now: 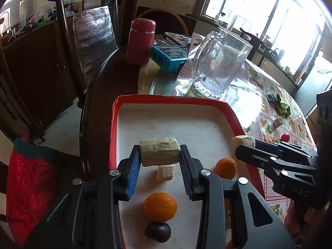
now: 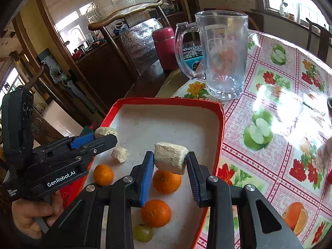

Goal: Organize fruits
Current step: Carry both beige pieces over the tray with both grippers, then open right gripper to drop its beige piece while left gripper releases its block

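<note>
Round dining table (image 2: pixel 276 103) under a glossy fruit-and-flower print oilcloth; dark wooden chair (image 1: pixel 68 10) and cabinet behind, bright windows at right.

Left to right along the far table edge: crimson cylindrical thermos flask (image 1: pixel 141 41), teal cardboard box (image 1: pixel 170 57), clear glass handled mug (image 1: pixel 220 62), standing upright and apart from the tray.

Red-rimmed rectangular tray with white floor (image 1: pixel 166 99) sits at the near table edge. In it: small pale sugarcane cube (image 1: pixel 165 172), three oranges (left (image 2: pixel 103 177), middle (image 2: pixel 167 181), near (image 2: pixel 156 213)), dark round plum (image 1: pixel 158 232), green grape (image 2: pixel 143 233).

Left gripper (image 1: pixel 159 155): jaws clamped on a pale fibrous sugarcane block (image 1: pixel 159 151), held above the tray floor over the small cube.

Right gripper (image 2: pixel 170 161): jaws pinching a second pale sugarcane chunk (image 2: pixel 170 157), tilted, above the middle orange near the tray's right side.

On the oilcloth, well right of the tray: leafy green sprig (image 1: pixel 279 103), another pale cane piece (image 1: pixel 277 122), small red fruit (image 1: pixel 285 137).
</note>
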